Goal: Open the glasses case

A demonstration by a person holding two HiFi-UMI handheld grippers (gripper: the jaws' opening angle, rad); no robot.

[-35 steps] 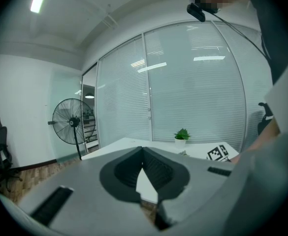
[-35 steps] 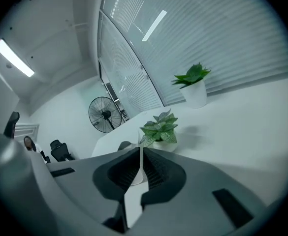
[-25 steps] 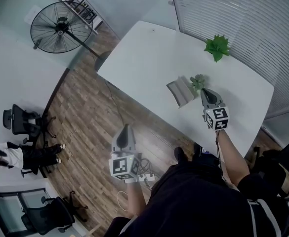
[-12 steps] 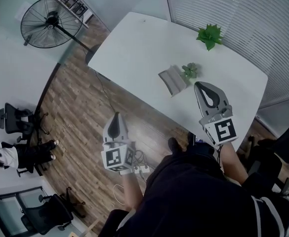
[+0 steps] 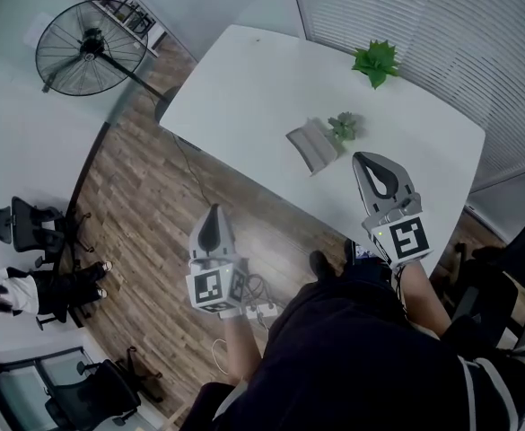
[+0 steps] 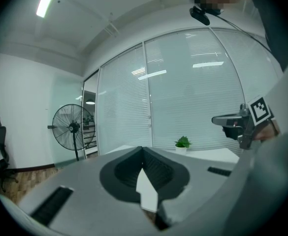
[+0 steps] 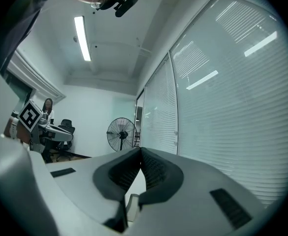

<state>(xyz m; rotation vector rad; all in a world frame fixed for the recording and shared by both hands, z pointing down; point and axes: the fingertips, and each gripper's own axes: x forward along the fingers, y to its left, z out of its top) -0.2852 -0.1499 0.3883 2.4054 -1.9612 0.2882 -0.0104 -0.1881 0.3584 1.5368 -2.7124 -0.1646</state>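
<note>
Count, left to right: one pedestal fan (image 5: pixel 87 48), one seated person (image 5: pixel 11 294), my left gripper (image 5: pixel 212 212), one table (image 5: pixel 244 79), one glasses case (image 5: pixel 313 146), two potted plants, and my right gripper (image 5: pixel 362 160).

The fan has a round wire cage on a thin pole and stands on the wood-plank floor (image 5: pixel 145 196). The table is white, smooth and has rounded corners.

The case is grey and boxy. It looks opened into a wedge, with one panel raised. It is the only case on the table and sits near the middle of the top.

The small plant (image 5: pixel 344 126) is pale green and sits just beside the case on its right. The larger plant (image 5: pixel 376 61) is bright green with spiky leaves. It stands farther back, near the slatted blinds (image 5: pixel 441 34).

Left gripper: grey plastic with ribbed dark pads. The tips are pressed together and there is nothing between them. I hold it over the floor, off the near edge of the table and well apart from the case.

Right gripper: same build, with its tips also pressed together and empty. It hovers over the near right part of the table. The case lies ahead of it and to its left, close by but not touching.
</note>
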